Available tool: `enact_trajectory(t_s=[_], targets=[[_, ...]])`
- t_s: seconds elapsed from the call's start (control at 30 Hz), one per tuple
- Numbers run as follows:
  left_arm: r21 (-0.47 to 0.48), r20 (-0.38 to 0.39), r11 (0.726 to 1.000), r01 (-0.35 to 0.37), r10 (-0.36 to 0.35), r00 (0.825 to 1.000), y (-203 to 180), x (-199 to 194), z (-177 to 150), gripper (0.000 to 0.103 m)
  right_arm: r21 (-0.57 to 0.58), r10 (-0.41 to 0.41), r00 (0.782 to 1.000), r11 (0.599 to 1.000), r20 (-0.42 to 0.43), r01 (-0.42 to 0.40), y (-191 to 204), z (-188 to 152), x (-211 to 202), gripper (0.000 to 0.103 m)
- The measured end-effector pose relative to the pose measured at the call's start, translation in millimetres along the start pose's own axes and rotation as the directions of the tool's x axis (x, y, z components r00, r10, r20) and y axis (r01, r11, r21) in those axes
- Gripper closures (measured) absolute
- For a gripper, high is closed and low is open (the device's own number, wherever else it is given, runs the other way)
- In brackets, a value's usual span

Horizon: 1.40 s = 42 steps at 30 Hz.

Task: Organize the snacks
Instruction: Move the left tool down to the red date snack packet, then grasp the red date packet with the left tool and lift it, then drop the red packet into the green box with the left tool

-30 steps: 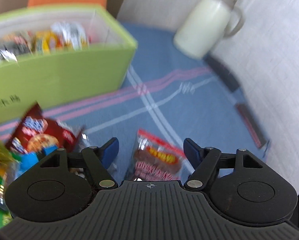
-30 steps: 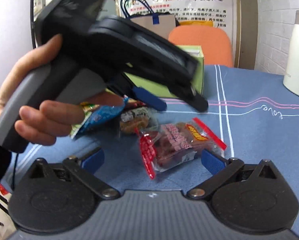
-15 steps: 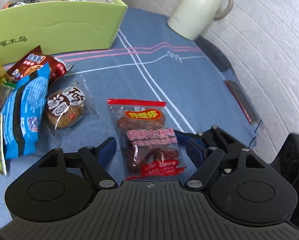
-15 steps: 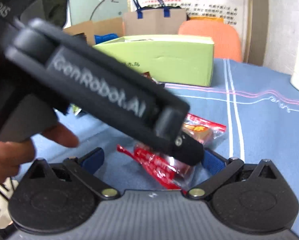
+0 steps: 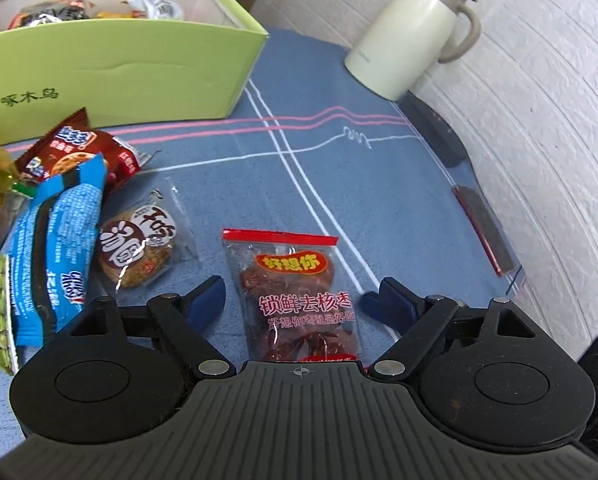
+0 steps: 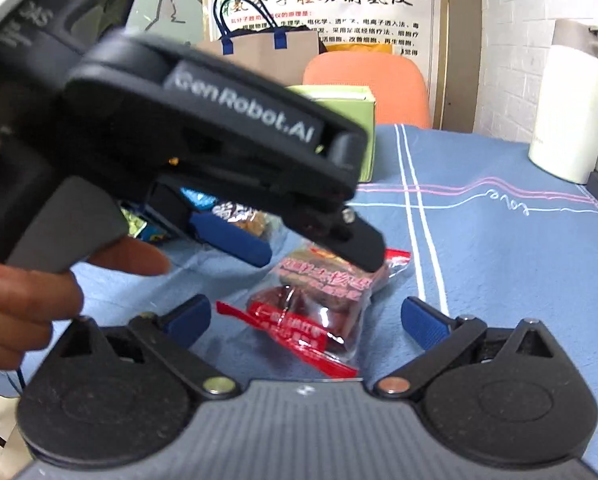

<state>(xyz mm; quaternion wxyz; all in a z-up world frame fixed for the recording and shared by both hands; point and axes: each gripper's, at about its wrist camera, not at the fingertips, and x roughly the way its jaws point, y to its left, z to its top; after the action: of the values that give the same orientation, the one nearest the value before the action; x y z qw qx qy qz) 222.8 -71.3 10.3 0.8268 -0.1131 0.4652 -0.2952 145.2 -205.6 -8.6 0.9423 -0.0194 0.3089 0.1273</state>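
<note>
Jujube packet [image 5: 295, 300] lies flat mid-tablecloth [image 5: 379, 184], now bracketed by left gripper [image 5: 295, 296], jaws wide, lowered vs 1 s ago; right gripper [image 6: 305, 320] wide too. Grab likely next, then green box [image 5: 119, 72].

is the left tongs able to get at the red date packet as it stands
Probably yes: the left tongs are open, straddling the date packet flat on the tablecloth, with nothing between them.

We see a date packet [image 5: 295, 296] on the tablecloth [image 5: 379, 184] between our left gripper's [image 5: 299, 300] fingers, cookie [image 5: 139, 252] to its left, snack box [image 5: 119, 68] behind, jug [image 5: 411, 32] behind right.
</note>
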Motion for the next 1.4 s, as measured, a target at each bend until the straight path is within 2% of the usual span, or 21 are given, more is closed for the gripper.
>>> enact_trajectory(t_s=[0.03, 0.07, 0.1, 0.13, 0.17, 0.27, 0.4, 0.6, 0.73, 0.87, 1.03, 1.13, 1.17, 1.2, 1.27, 1.4], targets=[[0.000, -0.012, 1.000, 0.004, -0.004, 1.000, 0.5, 3.5, -0.4, 0.033, -0.003, 0.000, 1.000, 1.000, -0.005, 0.000, 3.2, 0.8, 4.9, 0.011], [-0.004, -0.027, 1.000, 0.007, -0.007, 1.000, 1.6, 9.1, -0.6, 0.039, -0.021, -0.009, 1.000, 1.000, 0.009, 0.009, 2.9, 4.4, 9.4, 0.019], [0.004, -0.012, 1.000, 0.009, -0.009, 1.000, 1.6, 10.3, -1.0, 0.051, -0.038, -0.019, 1.000, 0.999, 0.013, 0.019, 5.0, 4.7, 9.9, 0.023], [0.011, -0.026, 1.000, 0.020, -0.019, 0.999, 1.9, 11.4, -1.4, 0.069, -0.035, -0.014, 1.000, 0.999, 0.014, 0.015, 2.6, 3.8, 8.5, 0.025], [0.008, -0.022, 0.999, 0.031, -0.031, 0.999, 2.8, 9.6, -1.6, 0.075, -0.021, -0.006, 1.000, 1.000, 0.017, 0.006, -0.2, 4.7, 7.1, 0.029], [0.014, 0.017, 0.998, 0.060, -0.060, 0.998, 2.8, -5.0, 3.2, 0.096, 0.017, 0.019, 0.999, 1.000, 0.050, -0.020, -10.7, 12.0, -4.3, 0.030], [-0.001, 0.072, 0.993, 0.118, -0.118, 0.990, 3.9, -23.1, 22.5, 0.096, -0.050, -0.015, 0.995, 0.999, 0.104, 0.021, -3.9, 37.0, -9.6, 0.030], [-0.007, 0.158, 0.993, 0.118, -0.115, 0.981, 17.5, -49.7, 53.2, 0.096, -0.131, 0.014, 0.988, 0.991, 0.156, 0.006, 4.5, 77.9, 12.3, 0.029], [-0.010, 0.217, 0.998, 0.070, -0.066, 0.974, 32.3, -57.1, 81.1, 0.095, -0.177, 0.060, 0.984, 0.984, 0.166, -0.030, 11.0, 111.6, 42.0, 0.029], [-0.050, 0.266, 0.998, 0.032, -0.018, 0.964, 63.6, -62.6, 122.6, 0.093, -0.236, 0.101, 0.980, 0.970, 0.170, -0.059, 15.9, 156.0, 76.4, 0.029], [-0.112, 0.281, 0.994, -0.012, 0.044, 0.959, 101.9, -53.4, 172.4, 0.089, -0.247, 0.147, 0.980, 0.963, 0.130, -0.112, 20.7, 198.1, 132.4, 0.028], [-0.146, 0.260, 0.989, -0.032, 0.070, 0.963, 124.1, -38.3, 185.6, 0.084, -0.236, 0.166, 0.982, 0.962, 0.095, -0.140, 23.5, 204.1, 158.4, 0.027], [-0.153, 0.256, 0.988, -0.033, 0.072, 0.964, 130.3, -33.1, 187.4, 0.079, -0.233, 0.159, 0.983, 0.963, 0.095, -0.133, 22.9, 202.9, 162.7, 0.017], [-0.156, 0.257, 0.987, -0.041, 0.081, 0.963, 134.7, -31.3, 187.8, 0.070, -0.232, 0.143, 0.984, 0.966, 0.104, -0.116, 23.1, 202.6, 163.9, 0.012], [-0.169, 0.287, 0.984, -0.060, 0.107, 0.952, 140.1, -36.8, 182.8, 0.062, -0.233, 0.130, 0.982, 0.968, 0.138, -0.096, 20.4, 198.3, 152.0, 0.010], [-0.168, 0.366, 0.985, -0.029, 0.090, 0.926, 139.8, -62.2, 160.9, 0.050, -0.219, 0.127, 0.970, 0.972, 0.205, -0.081, 23.8, 175.2, 108.6, 0.007]])
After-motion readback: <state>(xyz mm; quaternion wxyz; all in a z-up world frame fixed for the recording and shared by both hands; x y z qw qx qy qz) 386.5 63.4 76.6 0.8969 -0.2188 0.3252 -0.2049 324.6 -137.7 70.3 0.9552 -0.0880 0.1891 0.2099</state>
